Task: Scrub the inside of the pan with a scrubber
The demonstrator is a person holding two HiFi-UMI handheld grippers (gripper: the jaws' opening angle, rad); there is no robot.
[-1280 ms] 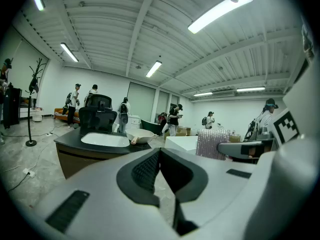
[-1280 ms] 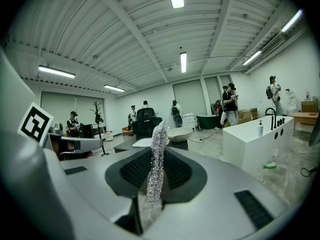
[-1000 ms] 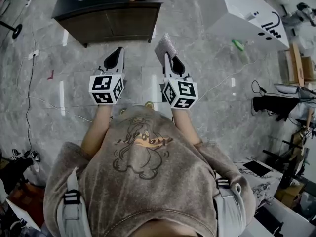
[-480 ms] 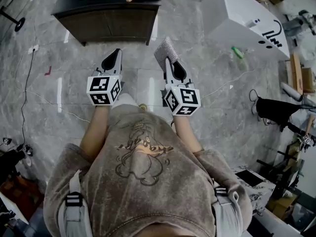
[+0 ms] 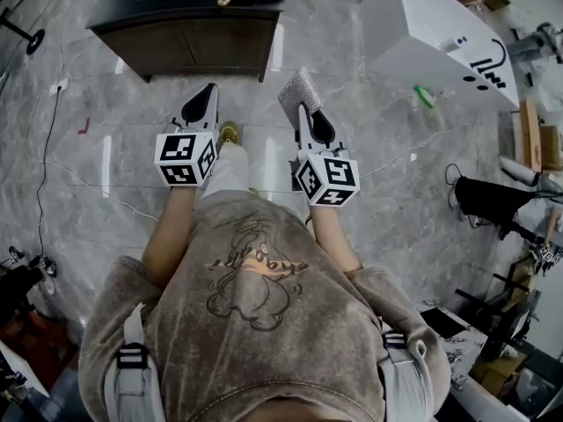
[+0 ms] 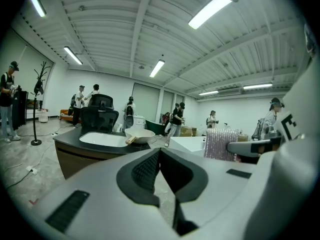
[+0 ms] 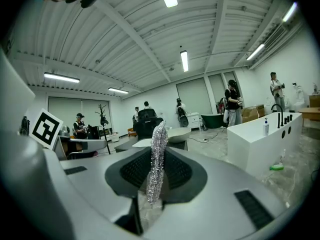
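Sweatshirt [image 5: 255,315] in brown fills the bottom of the head view, and the person's bare forearms reach forward from it, each hand carrying a gripper with its marker cube.

The left gripper [image 5: 207,93] has its jaws pressed together with nothing between them; its own view shows the two dark pads meeting along one line. The right gripper [image 5: 303,105] pinches a silvery, glittering scrubber [image 7: 158,159], which stands upright between the pads and rises past the jaw tips. The two grippers sit side by side over the grey marble floor [image 5: 97,112], pointing ahead and only slightly downward. A light trouser leg and a shoe [image 5: 230,133] show between them.

Farther ahead stands a dark cabinet [image 5: 189,38] with a white sink basin [image 6: 102,140] set in its top. The pan [image 6: 142,134], pale and bowl-shaped with a wooden handle, sits on that counter just beside the basin, well apart from both grippers.

To the right is a white block-shaped unit [image 5: 431,25], with a small green object [image 5: 425,97] on the floor near it. Several people stand at the far end of the room.
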